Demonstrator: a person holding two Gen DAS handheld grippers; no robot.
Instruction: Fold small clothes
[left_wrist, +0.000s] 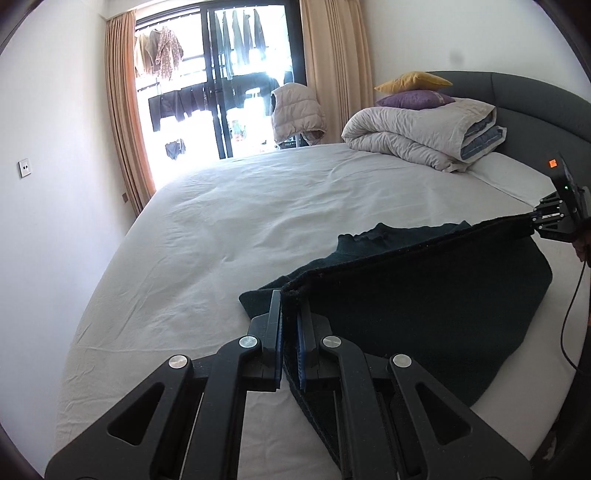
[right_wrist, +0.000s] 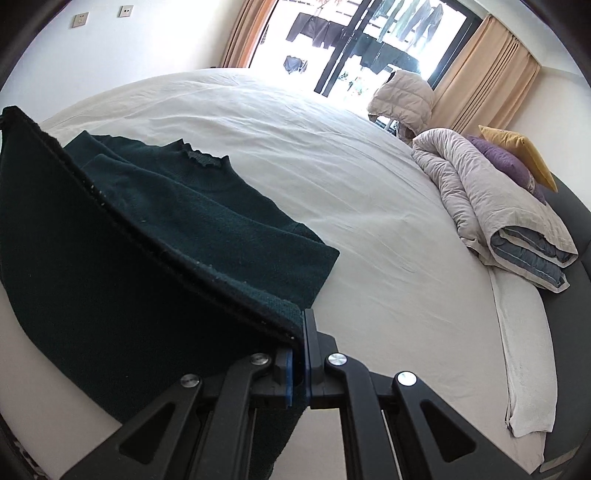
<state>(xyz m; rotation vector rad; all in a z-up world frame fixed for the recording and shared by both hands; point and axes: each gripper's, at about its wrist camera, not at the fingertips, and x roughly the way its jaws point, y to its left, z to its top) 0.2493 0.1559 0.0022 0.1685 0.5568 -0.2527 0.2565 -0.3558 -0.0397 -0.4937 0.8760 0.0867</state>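
Bed: the white sheet (left_wrist: 229, 229) fills the middle of both views, wrinkled, running up to the bright glass door (left_wrist: 221, 74) at the top of the frame.
Headboard: dark grey, curving along the upper right of the left view (left_wrist: 535, 99).
Duvet: a folded grey quilt (right_wrist: 491, 218) sits at the right edge of my right view, well apart from my work, with a purple cushion (right_wrist: 506, 162) and a yellow one (right_wrist: 521, 151) stacked on it.
Vest: a pale padded vest (left_wrist: 295, 110) hangs near the door, beyond the bed's far edge.
Curtains: peach, either side of the glass (left_wrist: 122, 110).
Sweater: dark green knit (right_wrist: 192, 206), lower centre to left of the right view; collar end flat on the sheet, hem edge lifted and stretched taut between my two claws.
Left gripper (left_wrist: 290, 317): jaws nearly together, pinching one hem corner at the bottom centre of the left view.
Right gripper (right_wrist: 300, 339): jaws narrow, clamped on the other hem corner; in the left view it shows at the far right edge (left_wrist: 554, 218).
Cable: a black lead (left_wrist: 569, 314) trails down the right side of the left view.
In the way: the raised hem fold hides the sweater's lower body from my right camera.
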